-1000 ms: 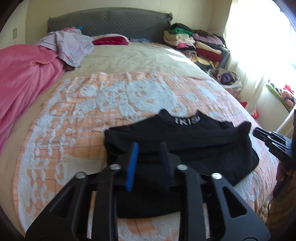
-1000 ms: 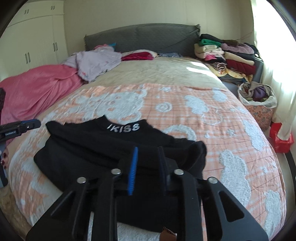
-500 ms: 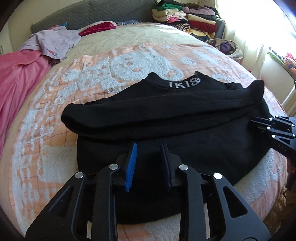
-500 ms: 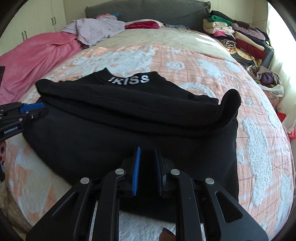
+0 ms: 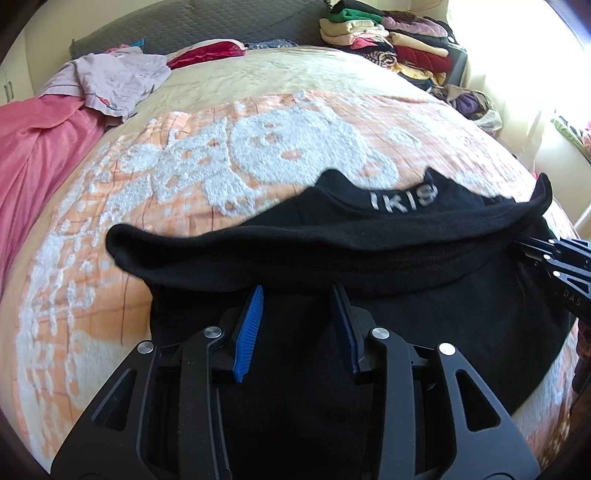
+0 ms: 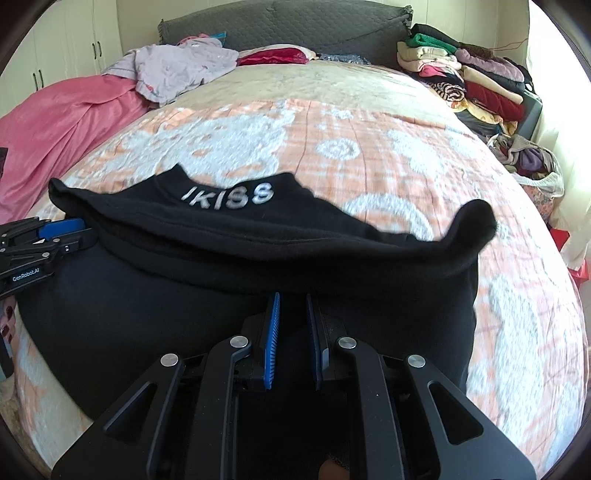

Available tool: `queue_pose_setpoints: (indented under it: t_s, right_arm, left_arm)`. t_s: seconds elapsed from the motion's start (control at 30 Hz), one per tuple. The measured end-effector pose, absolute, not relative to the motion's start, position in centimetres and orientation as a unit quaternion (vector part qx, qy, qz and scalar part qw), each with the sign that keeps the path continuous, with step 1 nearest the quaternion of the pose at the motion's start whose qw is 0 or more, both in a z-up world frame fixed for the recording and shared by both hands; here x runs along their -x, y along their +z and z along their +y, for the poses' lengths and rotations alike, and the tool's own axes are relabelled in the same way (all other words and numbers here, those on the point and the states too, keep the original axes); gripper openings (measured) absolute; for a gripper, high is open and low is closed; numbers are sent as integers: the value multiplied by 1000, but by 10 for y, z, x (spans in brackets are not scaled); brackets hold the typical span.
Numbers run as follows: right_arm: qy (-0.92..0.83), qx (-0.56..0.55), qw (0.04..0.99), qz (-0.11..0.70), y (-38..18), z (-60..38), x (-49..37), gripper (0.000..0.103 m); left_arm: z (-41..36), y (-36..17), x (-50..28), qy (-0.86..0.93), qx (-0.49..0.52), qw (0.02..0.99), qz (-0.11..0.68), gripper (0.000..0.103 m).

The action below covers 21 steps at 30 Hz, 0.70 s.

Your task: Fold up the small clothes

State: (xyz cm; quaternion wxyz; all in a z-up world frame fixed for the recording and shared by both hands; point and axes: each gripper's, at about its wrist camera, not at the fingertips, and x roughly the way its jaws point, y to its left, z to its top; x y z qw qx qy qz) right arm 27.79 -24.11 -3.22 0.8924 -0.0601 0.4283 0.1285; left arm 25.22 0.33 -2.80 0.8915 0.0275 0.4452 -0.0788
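Nearest, left gripper [image 5: 298, 295], jaws just opening, apart over black top [image 5: 369, 280]; right gripper [image 6: 292, 303], jaws narrowly apart, fabric between them, grip uncertain; top folded on orange blanket [image 6: 424, 158]; beyond, pink cover [image 5: 33, 155], lilac garment [image 6: 177, 70], stacked clothes [image 6: 472, 74], grey headboard [image 6: 295, 26].

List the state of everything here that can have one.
black top, lying flat, partly folded, one layer laid across its body.
left gripper, jaws have just been opening, now apart, nothing pinched between them.
right gripper, jaws almost closed, nothing gripped.
lilac garment, crumpled, unfolded.
clothes stack, folded, piled.
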Motion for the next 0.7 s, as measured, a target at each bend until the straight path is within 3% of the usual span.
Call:
queue_pose_setpoints:
  t_s: [0.37, 0.47, 0.57, 0.7]
  right_arm:
    - [77, 9, 914, 398, -6, -283, -307, 16]
    - [55, -12, 918, 392, -4, -307, -303, 29]
    - [41, -31, 918, 394, -5, -329, -297, 32]
    - [42, -35, 913, 405, -13, -343, -290, 49]
  left_arm:
    - [46, 5, -271, -43, 28, 912, 408, 36]
    - [64, 6, -264, -30, 44, 914, 403, 38]
    - [79, 3, -255, -24, 61, 912, 405, 40]
    - [93, -10, -243, -20, 68, 906, 418, 45]
